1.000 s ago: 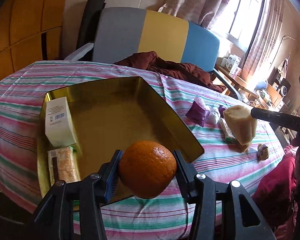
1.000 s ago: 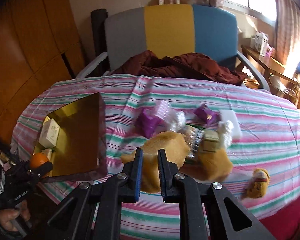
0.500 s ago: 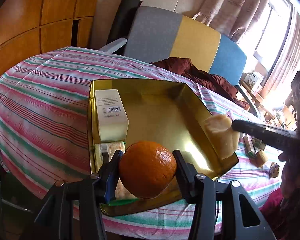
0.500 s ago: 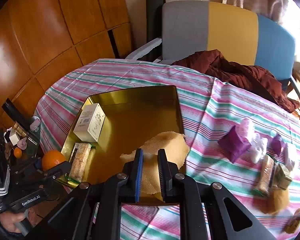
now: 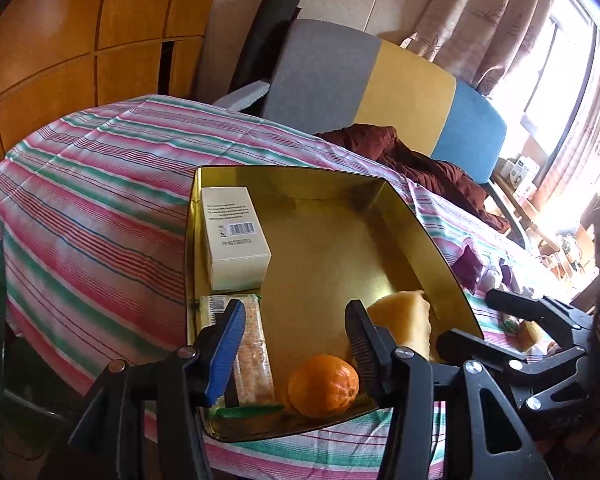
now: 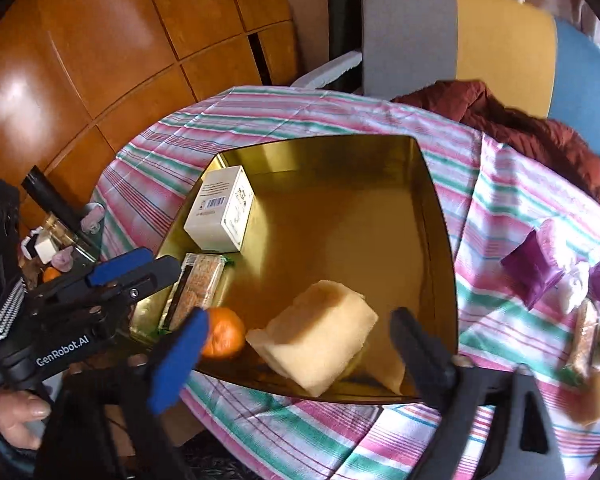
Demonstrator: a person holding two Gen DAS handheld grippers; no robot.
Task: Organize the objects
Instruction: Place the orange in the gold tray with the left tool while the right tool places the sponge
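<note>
The left tool (image 5: pixel 296 328) is spread wide and holds nothing; the orange (image 5: pixel 323 385) lies below it in the gold tray (image 5: pixel 332 216), beside a wrapped snack bar (image 5: pixel 249 354). The right tool (image 6: pixel 296 354) also gapes wide, empty, above the pale yellow sponge block (image 6: pixel 314 342) resting in the tray's near corner.

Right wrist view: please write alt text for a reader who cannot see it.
Open right gripper above a gold tray on a striped tablecloth. In the tray lie a yellow sponge, an orange, a white box and a snack bar. The left gripper, jaws open, reaches in from the left; purple packets lie outside, right of the tray.
</note>
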